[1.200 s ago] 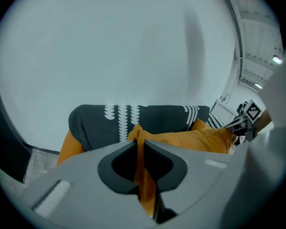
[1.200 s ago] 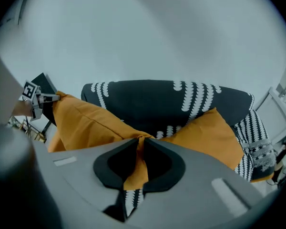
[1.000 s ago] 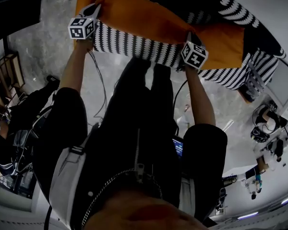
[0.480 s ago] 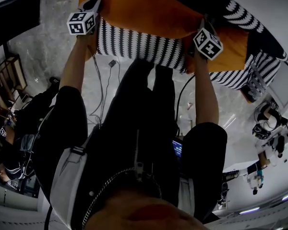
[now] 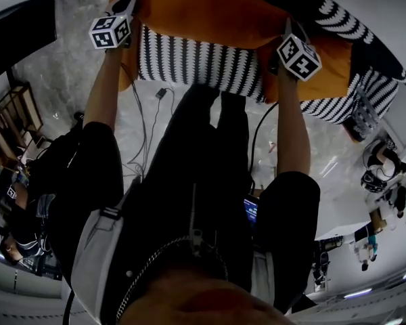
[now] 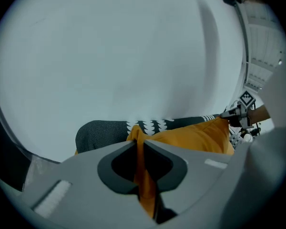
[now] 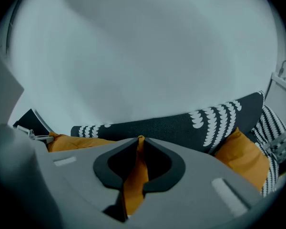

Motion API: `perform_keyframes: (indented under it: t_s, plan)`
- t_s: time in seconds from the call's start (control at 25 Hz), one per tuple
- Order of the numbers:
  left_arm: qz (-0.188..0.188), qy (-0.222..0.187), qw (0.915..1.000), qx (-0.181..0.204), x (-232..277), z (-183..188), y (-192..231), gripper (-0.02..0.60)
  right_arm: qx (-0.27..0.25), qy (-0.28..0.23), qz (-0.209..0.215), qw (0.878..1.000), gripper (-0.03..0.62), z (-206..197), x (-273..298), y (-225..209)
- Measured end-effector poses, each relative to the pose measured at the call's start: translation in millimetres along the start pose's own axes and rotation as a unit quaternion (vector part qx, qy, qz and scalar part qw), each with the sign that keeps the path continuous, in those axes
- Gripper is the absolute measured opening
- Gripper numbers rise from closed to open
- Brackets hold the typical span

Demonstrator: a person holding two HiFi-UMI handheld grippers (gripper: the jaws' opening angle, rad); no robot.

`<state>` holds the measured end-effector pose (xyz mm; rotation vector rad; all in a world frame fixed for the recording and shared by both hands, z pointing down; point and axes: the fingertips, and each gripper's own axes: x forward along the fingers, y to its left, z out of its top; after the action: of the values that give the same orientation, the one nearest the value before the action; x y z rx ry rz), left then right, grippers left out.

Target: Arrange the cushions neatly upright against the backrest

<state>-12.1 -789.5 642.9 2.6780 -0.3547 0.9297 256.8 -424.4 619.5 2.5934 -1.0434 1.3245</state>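
The orange cushion (image 5: pixel 203 12) hangs stretched between the two grippers, at twelve o'clock from the person (image 5: pixel 189 202); it is over the striped seat (image 5: pixel 196 63) and not yet set against the backrest (image 7: pixel 181 125). It looks soft, light and well filled, so I judge that it will sag in the middle and fold rather than slip; the cloth seems matt, and nothing in it can break. The left gripper (image 6: pixel 139 144) is clamped on one corner, a thin fold of orange cloth pinched between its jaws; the right gripper (image 7: pixel 139 144) is clamped on the other corner in the same way. Corners are a good hold for carrying, I think, but so thin a fold may pull out under a hard tug; to stand the cushion upright, it would help to rest its lower edge on the seat first.

A second orange cushion (image 5: pixel 331 63) lies at about two o'clock, toward the right end of the seat and close to the held one; whether they touch I cannot tell; it narrows the room on that side. The backrest is dark with white marks and stands before a pale wall (image 6: pixel 109 56), so little room is behind it. Near the front edge of the seat, cables (image 5: pixel 159 93) lie on the grey floor (image 5: pixel 68 66); a step forward could catch them.
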Motion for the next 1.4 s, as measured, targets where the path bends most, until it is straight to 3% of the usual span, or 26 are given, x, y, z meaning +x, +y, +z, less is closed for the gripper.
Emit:
perform_keyframes:
  t_s: [0.12,0.36,0.48,0.64,0.76,0.88,1.12,1.4]
  plan:
    - [-0.007,0.005,0.9999,0.010,4.3,4.5,-1.9,0.020,-0.013,-0.003,-0.002,1.000,0.035,7.1,2.0,-1.9]
    - [-0.009,-0.022,0.9997,0.002,16.0,29.7,-2.6,0.020,0.038,-0.032,0.006,0.999,0.036,23.4,1.5,-12.3]
    - [-0.015,0.012,0.9998,-0.009,27.6,16.3,-0.4,0.018,0.038,-0.038,-0.002,0.999,0.037,26.4,7.6,-14.2]
    - [-0.041,0.079,0.9957,-0.023,46.2,-23.6,-14.6,0.023,0.051,0.023,-0.059,0.997,0.041,2.0,33.7,-42.2]
    - [-0.038,0.065,0.9967,-0.030,50.9,-26.8,-23.6,0.023,0.074,0.025,-0.057,0.995,0.043,1.1,40.2,-53.8]
    - [-0.041,0.044,0.9980,-0.021,47.2,-12.0,-26.7,0.021,0.054,0.018,-0.057,0.997,0.041,10.2,33.0,-49.5]
    - [-0.051,0.056,0.9971,-0.004,28.8,-23.6,-23.2,0.021,0.017,0.022,-0.038,0.999,0.041,1.1,12.1,-37.0]
    - [-0.043,0.069,0.9955,-0.048,55.7,-20.2,-25.1,0.053,0.003,0.048,-0.069,0.996,0.076,5.1,42.4,-56.1]
